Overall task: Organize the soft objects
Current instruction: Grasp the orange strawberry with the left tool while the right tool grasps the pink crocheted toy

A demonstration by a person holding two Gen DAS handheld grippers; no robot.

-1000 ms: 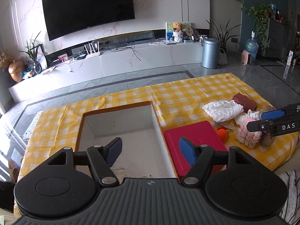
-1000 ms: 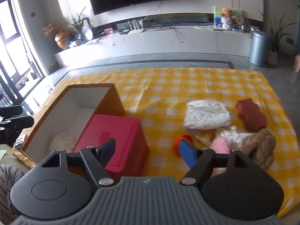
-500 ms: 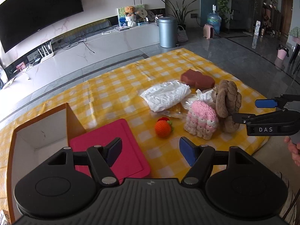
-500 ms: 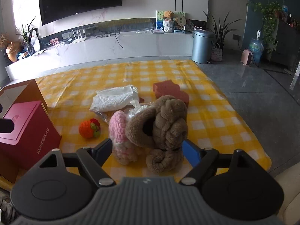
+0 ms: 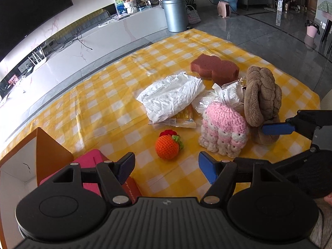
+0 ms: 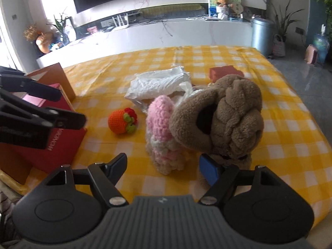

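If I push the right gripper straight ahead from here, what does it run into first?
Most likely the pink crocheted toy, which stands just ahead of the open right gripper, between its fingers. The brown plush slipper leans against it to the right and sits close to the right finger, so it may touch almost simultaneously.

The cloth (image 5: 116,95) covering the bench is checked yellow and white. The crocheted ball (image 5: 167,147) is orange with a green leaf and a red tip. The knitted piece (image 5: 224,128) is banded pink and cream. The plush item (image 5: 261,99) is plain tan brown. The sponge (image 5: 214,67) is brick red. The crumpled bag (image 5: 172,94) is white. The box (image 6: 62,143) is red, lettered white. The carton (image 5: 51,151) is orange-brown outside, white within. Each tool, left (image 5: 166,167) and right (image 6: 164,166), is black with blue pads (image 5: 205,170).
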